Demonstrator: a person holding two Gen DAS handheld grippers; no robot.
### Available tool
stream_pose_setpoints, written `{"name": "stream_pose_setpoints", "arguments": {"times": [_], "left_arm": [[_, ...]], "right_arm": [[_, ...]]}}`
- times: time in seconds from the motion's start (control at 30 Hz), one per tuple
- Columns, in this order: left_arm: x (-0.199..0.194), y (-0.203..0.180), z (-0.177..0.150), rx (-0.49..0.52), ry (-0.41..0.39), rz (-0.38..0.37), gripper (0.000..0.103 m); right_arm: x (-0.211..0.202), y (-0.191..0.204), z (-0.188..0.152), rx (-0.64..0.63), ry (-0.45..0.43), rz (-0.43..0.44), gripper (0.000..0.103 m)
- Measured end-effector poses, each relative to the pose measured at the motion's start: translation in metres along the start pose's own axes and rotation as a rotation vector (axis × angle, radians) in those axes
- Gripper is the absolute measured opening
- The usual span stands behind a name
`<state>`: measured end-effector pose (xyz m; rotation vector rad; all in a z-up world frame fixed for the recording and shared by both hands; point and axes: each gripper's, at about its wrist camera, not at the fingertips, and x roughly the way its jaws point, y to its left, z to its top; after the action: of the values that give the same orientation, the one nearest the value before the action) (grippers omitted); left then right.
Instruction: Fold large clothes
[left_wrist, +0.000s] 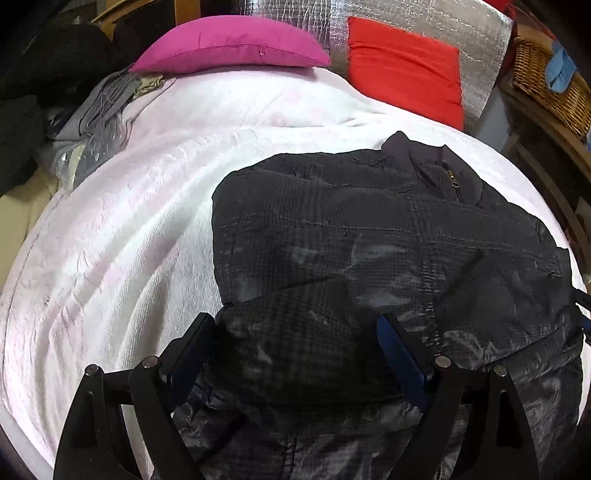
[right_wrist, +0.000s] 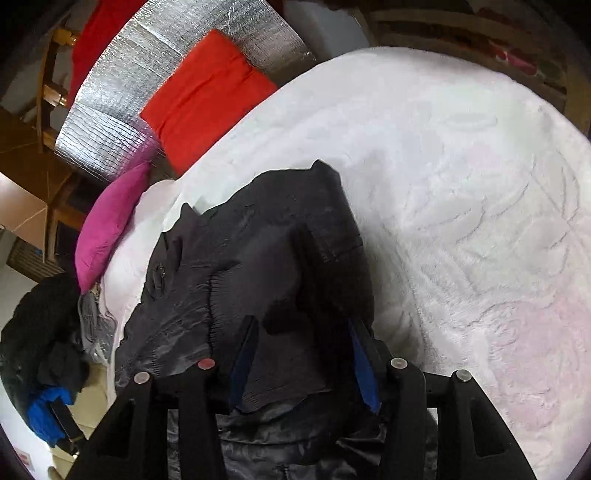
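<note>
A black quilted jacket lies partly folded on a white blanket, its collar and brass zipper at the far right. My left gripper is open just above the jacket's near part, its fingers wide apart over the fabric. In the right wrist view the jacket lies bunched on the white blanket. My right gripper is open, its fingers standing either side of a ribbed cuff or hem of the jacket. I cannot tell whether the pads touch the cloth.
A magenta cushion and a red cushion lean on a silver foil panel at the bed's far edge. A wicker basket stands far right. Dark and blue clothes are piled beside the bed.
</note>
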<state>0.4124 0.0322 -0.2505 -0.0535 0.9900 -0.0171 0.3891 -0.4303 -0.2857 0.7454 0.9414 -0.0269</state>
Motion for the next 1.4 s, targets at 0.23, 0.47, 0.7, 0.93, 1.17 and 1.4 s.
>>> {"name": "stream_pose_setpoints", "arguments": {"times": [0.23,0.47,0.7,0.93,1.17,1.4], "left_arm": [[-0.014,0.002,0.001,-0.001,-0.051,0.034,0.089],[-0.003,-0.004,-0.003,0.049,0.007,0.039,0.089],[-0.022,0.006,0.002,-0.013,-0.081,0.029,0.089],[0.008,0.006,-0.002,0.019,0.054,0.026,0.089],[-0.007,0.011,0.002,-0.026,-0.003,0.001,0.089],[-0.032,0.0,0.004,0.028,-0.137,-0.009,0.09]], "right_arm": [[-0.027,0.026,-0.018,-0.138,-0.039,-0.095,0.021],[-0.011,0.024,-0.02,-0.143,0.007,-0.124,0.025],[-0.045,0.034,-0.027,-0.201,-0.113,-0.104,0.015],[-0.019,0.016,-0.026,-0.16,0.024,-0.174,0.016],[-0.048,0.014,-0.015,-0.104,-0.043,-0.101,0.02],[-0.067,0.051,-0.024,-0.245,-0.233,-0.055,0.082]]}}
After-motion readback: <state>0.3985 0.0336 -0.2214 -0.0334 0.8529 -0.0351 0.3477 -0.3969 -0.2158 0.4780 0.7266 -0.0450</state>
